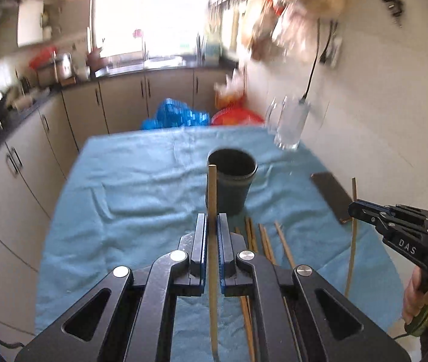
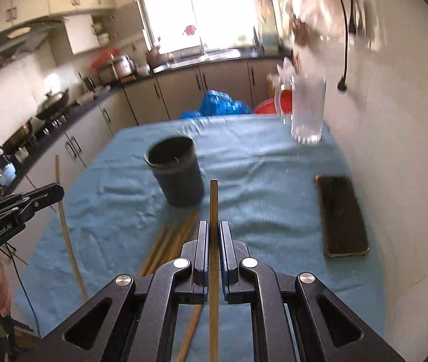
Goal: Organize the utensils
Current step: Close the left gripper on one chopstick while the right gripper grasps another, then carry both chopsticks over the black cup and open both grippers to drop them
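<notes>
Between the closed jaws of the left gripper (image 1: pixel 212 229) stands one wooden chopstick (image 1: pixel 212 199), pinched upright so that its tip rises in front of the dark cup (image 1: pixel 231 185). The right gripper (image 2: pixel 213 235) is likewise pressed together on a second chopstick (image 2: pixel 213 205), also held upright, with its tip to the right of the cup (image 2: pixel 176 175). That makes two chopsticks held, one in each claw.

On the cloth just below and beside the cup lies a loose bundle of more chopsticks (image 1: pixel 263 241); about five or six show in the left wrist view, though the grippers hide part of the bundle and the exact count cannot be told. The same bundle (image 2: pixel 168 241) lies left of the right gripper's fingers. One cup stands upright near the middle of the table, mouth open.

Farther out, one clear glass mug (image 2: pixel 307 111) stands near the far right corner, and one dark flat rectangular object (image 2: pixel 342 217) lies along the right edge. A blue tablecloth (image 1: pixel 129 187), wrinkled, covers the whole table. Beyond it are one blue plastic bag (image 1: pixel 174 114) and a red basket (image 1: pixel 235 117), then grey kitchen cabinets (image 1: pixel 123 102) under a dark counter, a bright window (image 1: pixel 150 9), and a white wall (image 1: pixel 379 105) on the right.
</notes>
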The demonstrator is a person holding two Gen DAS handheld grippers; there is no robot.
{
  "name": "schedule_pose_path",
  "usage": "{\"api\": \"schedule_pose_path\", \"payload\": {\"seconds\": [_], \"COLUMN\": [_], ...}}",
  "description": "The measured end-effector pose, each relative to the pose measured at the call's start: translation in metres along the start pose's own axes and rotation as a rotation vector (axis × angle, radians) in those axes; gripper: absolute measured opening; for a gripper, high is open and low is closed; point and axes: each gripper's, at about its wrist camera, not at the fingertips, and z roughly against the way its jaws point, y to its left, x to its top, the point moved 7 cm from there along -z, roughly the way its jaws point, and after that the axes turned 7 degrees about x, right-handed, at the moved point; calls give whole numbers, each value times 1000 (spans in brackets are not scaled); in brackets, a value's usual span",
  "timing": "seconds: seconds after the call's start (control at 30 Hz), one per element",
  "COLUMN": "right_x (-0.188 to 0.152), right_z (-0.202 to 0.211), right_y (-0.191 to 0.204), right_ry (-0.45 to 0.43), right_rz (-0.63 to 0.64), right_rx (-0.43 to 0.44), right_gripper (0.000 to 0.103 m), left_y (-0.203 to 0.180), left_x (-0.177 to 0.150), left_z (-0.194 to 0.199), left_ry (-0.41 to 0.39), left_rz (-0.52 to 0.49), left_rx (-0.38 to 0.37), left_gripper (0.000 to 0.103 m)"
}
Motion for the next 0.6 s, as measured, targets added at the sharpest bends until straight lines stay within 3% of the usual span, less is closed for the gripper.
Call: {"api": "schedule_pose_path", "payload": {"seconds": [0.13,0.3,0.6], "right_x": [11,40,141], "right_z": [27,54,50], "right_y": [15,27,45], "right_ry": [-71,-169,-278], "right_rz": [20,29,25], "right_rx": [9,26,64], "right_gripper": [7,7,7], "left_y": [1,-1,-10], "left_x": [9,45,143], "left_z": [36,59,36], "left_ry": [-71,-149,-215], "left_rz": [3,18,17], "left_rx": [-3,-18,5], "left_gripper": [6,5,5]}}
